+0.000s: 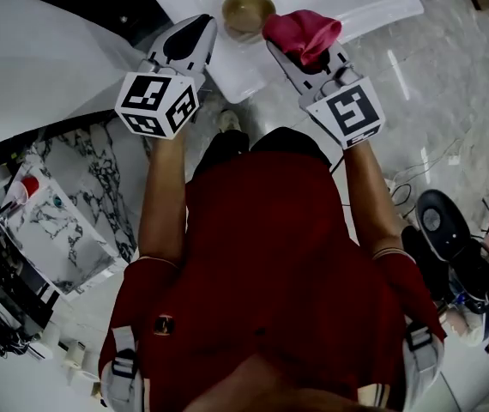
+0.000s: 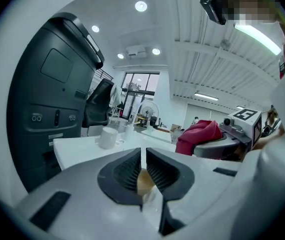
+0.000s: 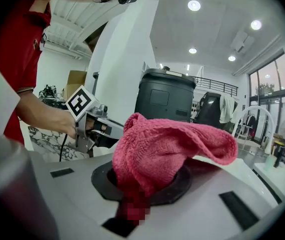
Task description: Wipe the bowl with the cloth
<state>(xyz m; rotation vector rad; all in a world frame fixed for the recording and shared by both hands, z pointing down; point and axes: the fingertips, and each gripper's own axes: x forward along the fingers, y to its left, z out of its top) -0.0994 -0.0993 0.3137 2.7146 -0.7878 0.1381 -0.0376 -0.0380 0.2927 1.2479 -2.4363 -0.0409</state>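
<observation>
Pre-wipe: left gripper (image 1: 205, 26) pinches round tan bowl (image 1: 247, 11); right gripper (image 1: 306, 58) clamps crumpled red cloth (image 1: 303, 31) (bowl's three o'clock), probably due inside next.

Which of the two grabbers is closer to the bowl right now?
Left. The left gripper has the rim of the bowl between its jaws; the right gripper, clamping the cloth, sits beside the bowl's right side.
</observation>
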